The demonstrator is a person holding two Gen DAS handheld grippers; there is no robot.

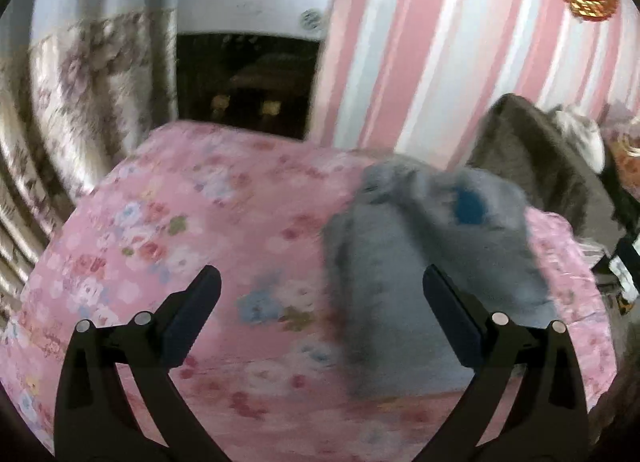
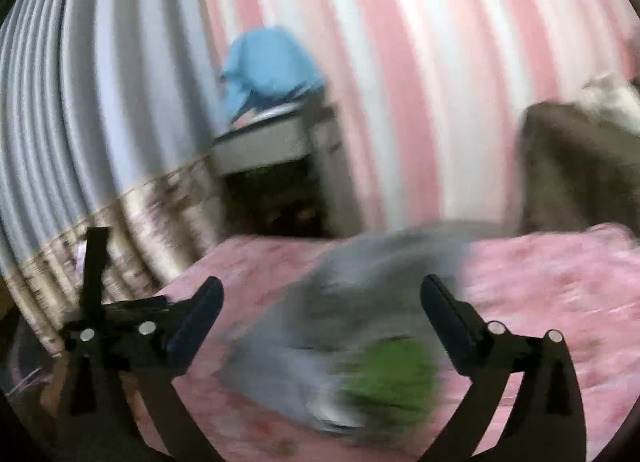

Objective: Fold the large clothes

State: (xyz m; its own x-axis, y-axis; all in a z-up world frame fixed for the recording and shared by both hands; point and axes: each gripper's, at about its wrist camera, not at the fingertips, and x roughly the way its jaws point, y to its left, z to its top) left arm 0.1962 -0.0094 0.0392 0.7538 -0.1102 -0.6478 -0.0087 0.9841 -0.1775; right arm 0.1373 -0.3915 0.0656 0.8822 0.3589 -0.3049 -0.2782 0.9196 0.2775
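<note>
A grey garment (image 1: pixel 424 262) lies crumpled on a pink floral bedsheet (image 1: pixel 192 222), right of centre in the left wrist view; a blue patch (image 1: pixel 468 206) shows on it. My left gripper (image 1: pixel 320 282) is open and empty above the sheet, its right finger over the garment's edge. In the blurred right wrist view the grey garment (image 2: pixel 360 294) lies ahead with a green patch (image 2: pixel 392 374) on it. My right gripper (image 2: pixel 322 294) is open and empty just above it.
A pink-and-white striped wall (image 1: pixel 440 42) stands behind the bed. A white cabinet with a dark opening (image 1: pixel 248 74) holds blue cloth (image 2: pixel 268 62) on top. Floral curtains (image 1: pixel 80 102) hang at left. A dark grey-brown blanket (image 1: pixel 532 158) lies at right.
</note>
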